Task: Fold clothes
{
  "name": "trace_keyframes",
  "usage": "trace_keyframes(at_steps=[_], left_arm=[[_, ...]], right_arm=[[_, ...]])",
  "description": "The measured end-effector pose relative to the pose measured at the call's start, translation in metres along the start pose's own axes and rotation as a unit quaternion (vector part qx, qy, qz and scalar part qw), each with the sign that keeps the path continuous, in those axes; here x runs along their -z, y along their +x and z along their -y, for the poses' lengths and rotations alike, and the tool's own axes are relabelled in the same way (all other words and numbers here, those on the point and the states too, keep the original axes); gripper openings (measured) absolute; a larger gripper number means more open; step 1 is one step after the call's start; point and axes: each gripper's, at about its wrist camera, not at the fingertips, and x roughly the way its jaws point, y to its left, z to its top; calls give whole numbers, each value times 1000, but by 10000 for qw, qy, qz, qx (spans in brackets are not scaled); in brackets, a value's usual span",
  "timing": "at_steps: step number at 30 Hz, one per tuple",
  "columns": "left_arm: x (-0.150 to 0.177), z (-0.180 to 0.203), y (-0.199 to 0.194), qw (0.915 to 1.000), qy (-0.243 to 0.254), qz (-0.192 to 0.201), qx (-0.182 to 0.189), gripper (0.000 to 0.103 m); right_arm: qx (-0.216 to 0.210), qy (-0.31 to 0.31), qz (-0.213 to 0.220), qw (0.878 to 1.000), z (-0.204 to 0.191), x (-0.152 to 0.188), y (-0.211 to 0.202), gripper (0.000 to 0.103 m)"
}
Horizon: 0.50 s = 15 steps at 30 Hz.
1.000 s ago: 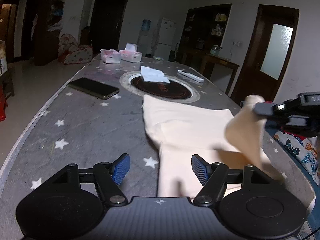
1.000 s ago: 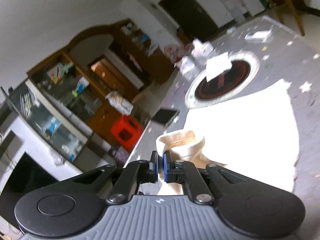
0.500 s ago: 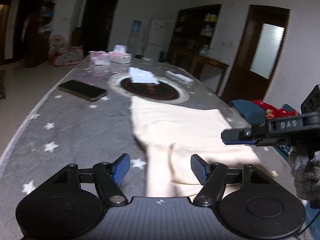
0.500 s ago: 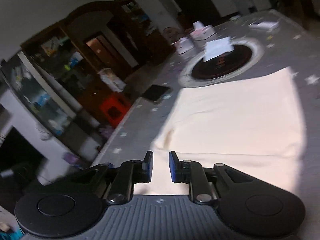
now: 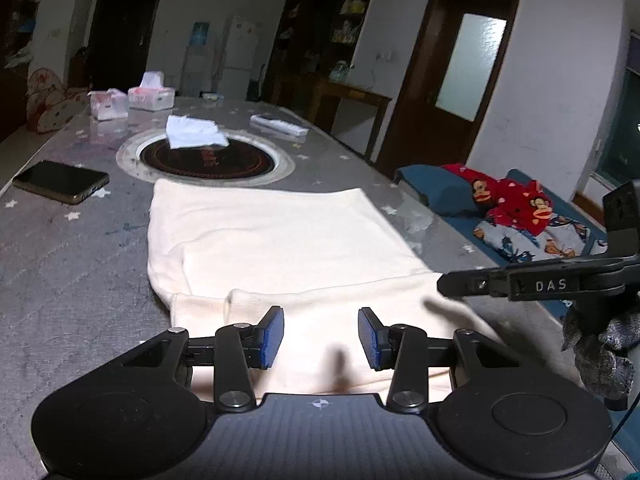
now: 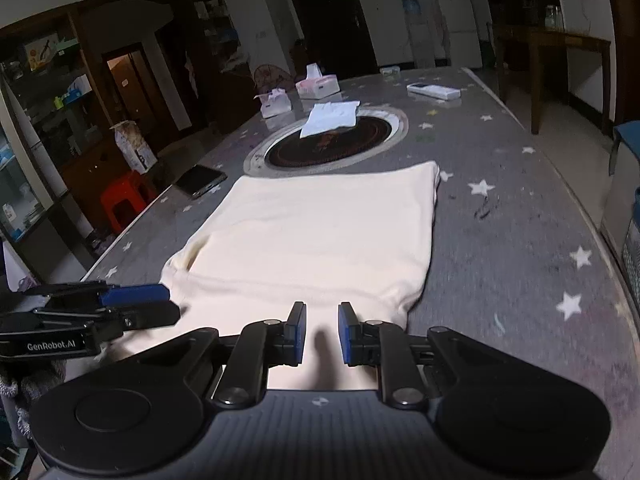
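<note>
cream garment [image 5: 276,240] flat on grey starred surface [image 5: 72,280], long axis running away toward round inset [image 5: 208,158]; left tool [image 5: 320,338] and right tool [image 6: 322,334] both parted, empty, over near edge.

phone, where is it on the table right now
The phone lies near the table's left edge in the left wrist view, left of the round burner and beyond the cream garment.

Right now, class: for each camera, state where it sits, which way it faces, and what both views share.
Left wrist: on the left gripper, facing along the table over the cream garment; the gloved hand shows.
Right wrist: on the right gripper, facing likewise; the left gripper enters left.
Shared: garment, phone, tissue boxes.
</note>
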Motion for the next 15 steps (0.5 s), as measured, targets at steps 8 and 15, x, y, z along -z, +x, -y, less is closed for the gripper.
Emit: trace_keyframes(at_steps=[8,15], left_arm=[[-1,-13,9,9997,-117,-204,-118,32],[-11,-6,15,9999,14,-102,-78,32]], right_arm=[[220,183,7,9996,17,-4,13,13],[294,94,-119,9995,20,-2,24,13]])
